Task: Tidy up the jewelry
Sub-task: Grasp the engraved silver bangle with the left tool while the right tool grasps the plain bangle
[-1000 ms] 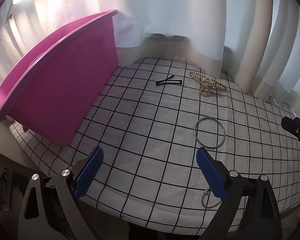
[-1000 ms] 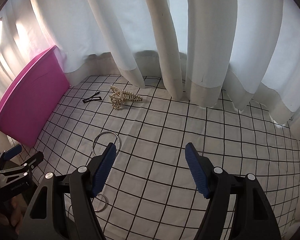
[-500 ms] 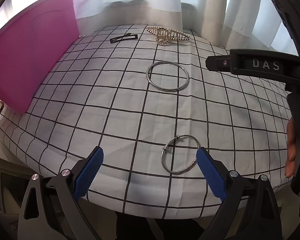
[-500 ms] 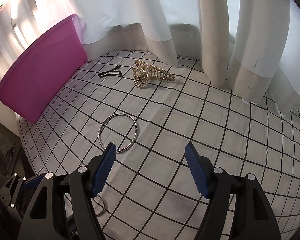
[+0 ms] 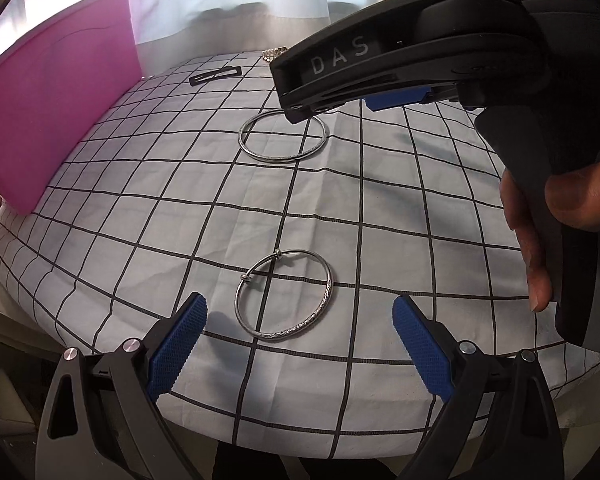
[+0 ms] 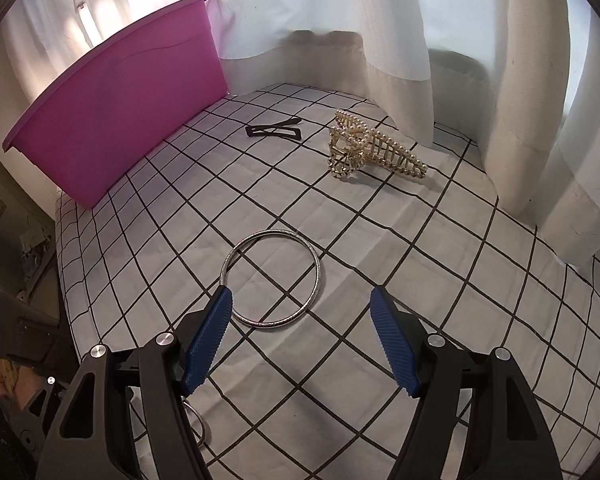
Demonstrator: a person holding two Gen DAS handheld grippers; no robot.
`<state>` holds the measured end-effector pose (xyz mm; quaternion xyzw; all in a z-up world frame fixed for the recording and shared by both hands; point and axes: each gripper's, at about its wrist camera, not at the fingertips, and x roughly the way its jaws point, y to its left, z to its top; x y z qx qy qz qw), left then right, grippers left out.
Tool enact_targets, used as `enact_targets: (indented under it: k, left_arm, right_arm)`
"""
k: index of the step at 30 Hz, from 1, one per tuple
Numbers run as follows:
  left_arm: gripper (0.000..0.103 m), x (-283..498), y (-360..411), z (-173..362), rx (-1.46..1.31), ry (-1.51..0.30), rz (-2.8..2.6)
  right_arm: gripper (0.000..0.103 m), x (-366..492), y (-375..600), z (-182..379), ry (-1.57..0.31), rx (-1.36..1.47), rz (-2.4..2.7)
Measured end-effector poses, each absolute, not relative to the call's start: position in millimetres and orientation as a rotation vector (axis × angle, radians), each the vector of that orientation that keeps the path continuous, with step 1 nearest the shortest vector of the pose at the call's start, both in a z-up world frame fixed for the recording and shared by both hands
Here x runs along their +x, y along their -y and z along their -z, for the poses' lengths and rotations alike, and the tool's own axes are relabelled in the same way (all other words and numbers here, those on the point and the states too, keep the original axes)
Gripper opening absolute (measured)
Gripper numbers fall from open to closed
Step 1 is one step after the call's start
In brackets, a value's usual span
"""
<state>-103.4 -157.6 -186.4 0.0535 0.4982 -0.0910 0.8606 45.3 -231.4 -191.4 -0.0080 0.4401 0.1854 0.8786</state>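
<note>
We hover both tongs, left tongs [image 5: 298, 330] and right tongs [image 6: 300, 336], spread and empty; next, pinch the plain bangle [image 6: 271, 279] at 12 o'clock; bin [image 6: 116, 108] at 10.

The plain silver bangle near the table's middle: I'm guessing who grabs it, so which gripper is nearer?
Right. The right gripper hovers open right at the plain silver bangle; the left gripper is farther back, at the knotted silver bracelet.

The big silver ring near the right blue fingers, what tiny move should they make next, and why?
Probably ease the right gripper forward and down until its open blue fingers straddle the near rim of the large plain silver bangle. The bangle lies flat on the checked white cloth, just ahead of the fingertips, untouched, and the pink plastic bin waits behind.
</note>
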Motion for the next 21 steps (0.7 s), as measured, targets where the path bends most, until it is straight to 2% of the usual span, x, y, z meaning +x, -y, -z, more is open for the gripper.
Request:
enact_targets:
  k: [13, 15, 21]
  left_arm:
    - [0.095, -106, 165, 188, 0.085, -1.014, 0.131]
    - [0.096, -105, 165, 189, 0.074, -1.014, 0.13]
    - [0.097, -102, 167, 191, 0.068, -0.992, 0.125]
  right_arm:
    - [0.07, 61, 187, 213, -0.962, -0.33, -0.553]
    - [0.079, 62, 185, 216, -0.957, -0.357, -0.563]
    - [0.091, 68, 187, 219, -0.934, -0.376, -0.582]
